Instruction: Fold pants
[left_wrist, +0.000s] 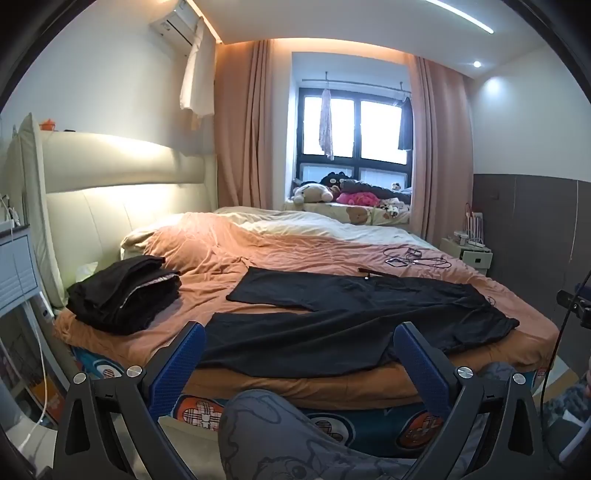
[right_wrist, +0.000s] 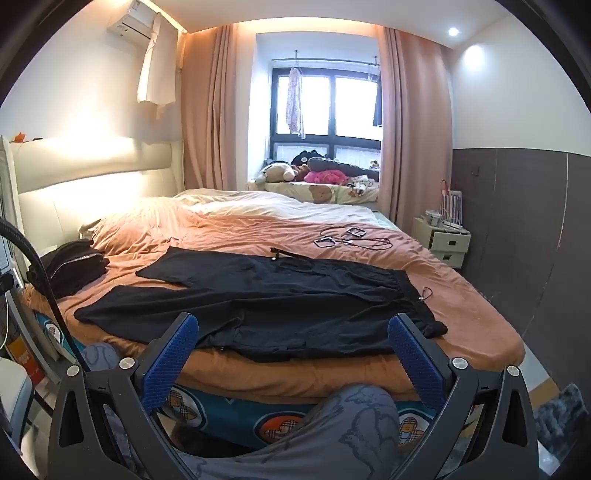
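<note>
we see the pants (left_wrist: 351, 317) limp and light on the bed (left_wrist: 295, 251); we'd pinch waistband and hem. both jaws gape wide, empty.

Black pants (left_wrist: 347, 325), flat, unfolded, legs apart on bed (left_wrist: 535, 314)
</note>
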